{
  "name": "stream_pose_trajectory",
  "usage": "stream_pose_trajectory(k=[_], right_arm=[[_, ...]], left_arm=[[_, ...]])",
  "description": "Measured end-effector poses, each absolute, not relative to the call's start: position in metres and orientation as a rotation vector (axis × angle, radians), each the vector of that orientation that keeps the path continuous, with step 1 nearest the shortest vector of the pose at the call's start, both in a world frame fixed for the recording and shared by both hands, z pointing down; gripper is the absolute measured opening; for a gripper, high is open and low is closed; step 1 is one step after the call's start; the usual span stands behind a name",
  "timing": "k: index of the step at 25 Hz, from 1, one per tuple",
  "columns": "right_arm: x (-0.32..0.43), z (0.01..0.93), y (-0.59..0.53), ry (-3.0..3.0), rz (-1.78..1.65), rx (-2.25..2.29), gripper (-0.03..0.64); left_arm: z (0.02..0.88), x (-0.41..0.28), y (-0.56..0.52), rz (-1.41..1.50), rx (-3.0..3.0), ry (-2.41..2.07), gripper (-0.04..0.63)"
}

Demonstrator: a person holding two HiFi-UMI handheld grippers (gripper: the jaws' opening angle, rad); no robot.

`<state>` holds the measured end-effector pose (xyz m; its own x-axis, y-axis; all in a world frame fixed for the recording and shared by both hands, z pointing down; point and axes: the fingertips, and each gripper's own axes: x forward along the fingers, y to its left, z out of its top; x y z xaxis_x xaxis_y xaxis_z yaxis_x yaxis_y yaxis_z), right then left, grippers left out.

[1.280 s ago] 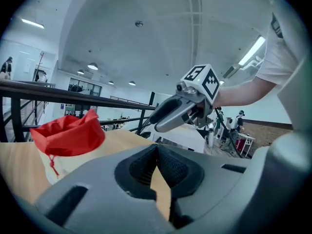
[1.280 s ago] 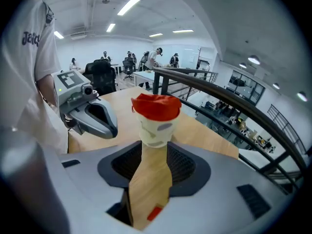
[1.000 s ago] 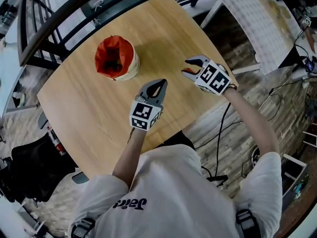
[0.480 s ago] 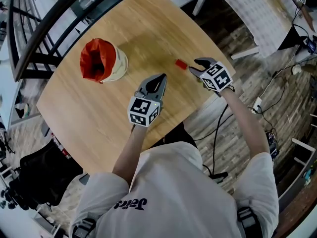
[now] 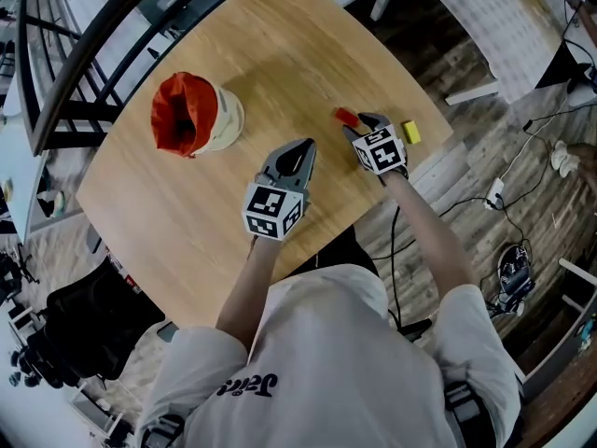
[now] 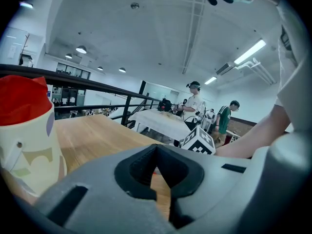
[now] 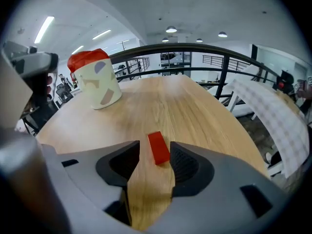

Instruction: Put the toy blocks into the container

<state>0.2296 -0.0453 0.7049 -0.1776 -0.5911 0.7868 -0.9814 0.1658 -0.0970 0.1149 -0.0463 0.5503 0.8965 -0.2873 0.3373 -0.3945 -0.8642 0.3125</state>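
A cream container with a red lining (image 5: 191, 115) stands on the round wooden table (image 5: 159, 203), at its left. A flat red block (image 5: 347, 117) lies near the table's right edge, with a yellow block (image 5: 410, 133) just right of it. My right gripper (image 5: 359, 125) is down at the red block. In the right gripper view the red block (image 7: 158, 147) lies on the wood between the jaw tips of the right gripper (image 7: 155, 145); the jaws have just been opening and the pads do not press it. My left gripper (image 5: 306, 146) hovers mid-table, shut and empty.
A dark railing (image 5: 84, 54) curves behind the table. A white table with a patterned sheet (image 5: 494, 26) stands at the upper right. Cables (image 5: 508, 269) lie on the floor at the right. People stand far off in the left gripper view.
My right gripper has dropped from above the table down to the red block and rolled. The yellow block has come into view. My left gripper has shifted only slightly.
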Motion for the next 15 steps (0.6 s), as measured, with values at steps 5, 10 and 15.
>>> stream_pose_trajectory(k=[5, 10, 15], right_arm=[[0.232, 0.725, -0.057, -1.755, 0.713, 1.499, 0.189], [0.235, 0.738, -0.063, -1.73, 0.726, 1.5, 0.188], [0.23, 0.739, -0.063, -1.771, 0.729, 1.468, 0.153]], left_arm=[[0.553, 0.111, -0.048, 0.417, 2.679, -0.505, 0.008], [0.551, 0.11, -0.05, 0.427, 2.687, -0.499, 0.008], [0.552, 0.106, -0.054, 0.43, 2.681, -0.503, 0.008]])
